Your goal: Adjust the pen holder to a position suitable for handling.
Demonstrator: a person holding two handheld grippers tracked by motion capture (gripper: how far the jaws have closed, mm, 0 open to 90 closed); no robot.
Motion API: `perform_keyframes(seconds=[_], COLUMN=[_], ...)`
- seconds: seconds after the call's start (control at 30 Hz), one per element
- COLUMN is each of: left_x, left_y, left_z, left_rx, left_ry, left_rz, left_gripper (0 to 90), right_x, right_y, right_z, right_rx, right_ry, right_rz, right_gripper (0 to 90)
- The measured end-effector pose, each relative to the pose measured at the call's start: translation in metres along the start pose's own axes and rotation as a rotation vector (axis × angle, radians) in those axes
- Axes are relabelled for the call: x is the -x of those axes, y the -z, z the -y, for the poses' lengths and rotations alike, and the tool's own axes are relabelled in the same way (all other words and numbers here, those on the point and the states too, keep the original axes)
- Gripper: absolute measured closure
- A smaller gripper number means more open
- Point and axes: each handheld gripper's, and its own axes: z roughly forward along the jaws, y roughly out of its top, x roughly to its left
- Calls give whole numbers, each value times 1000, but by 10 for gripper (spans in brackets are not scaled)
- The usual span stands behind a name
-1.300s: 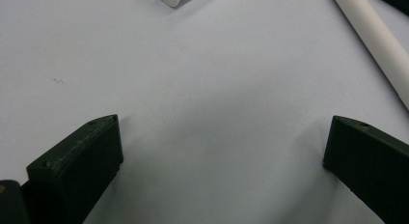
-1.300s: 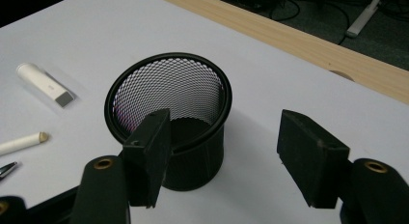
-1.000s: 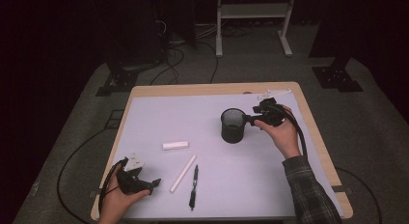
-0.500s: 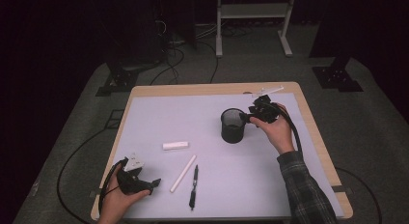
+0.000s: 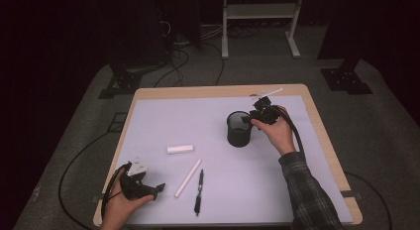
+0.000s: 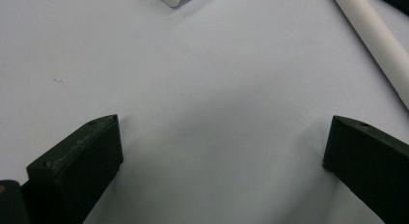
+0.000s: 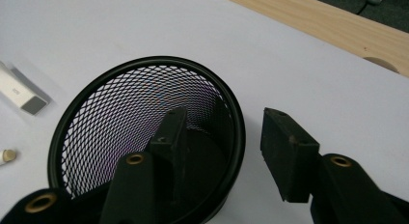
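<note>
A black mesh cup (image 5: 239, 130) stands upright on the white mat, right of centre. My right gripper (image 5: 250, 118) reaches over its right rim. In the right gripper view one jaw hangs inside the cup (image 7: 144, 132) and the other outside, so the rim lies within the right gripper (image 7: 224, 122). A gap still shows between the outer pad and the wall. The jaws have just been closing. My left gripper (image 5: 158, 188) rests at the front left, and the left gripper (image 6: 224, 125) is open over bare mat.
A small white block (image 5: 180, 149) lies mid-left. A white tube (image 5: 188, 178) and a black pen (image 5: 198, 191) lie near the front, right of the left gripper. A thin white stick (image 5: 270, 92) sits by the wooden table edge (image 5: 317, 116) at the back.
The right hand has moved left and a little down, bringing its jaws over the cup's rim, and the jaws stand narrower. The left hand has stayed put.
</note>
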Motion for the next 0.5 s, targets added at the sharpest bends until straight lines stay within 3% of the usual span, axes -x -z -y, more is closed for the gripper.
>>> perform_keyframes(seconds=[0.5], left_x=[0], left_y=[0], left_z=[0], left_rx=[0], left_ry=[0], left_rz=[0], left_gripper=[0], right_x=[0], right_y=[-15], right_z=[-2], right_rx=[-50], right_ry=[-19], right_rz=[0], right_gripper=[645])
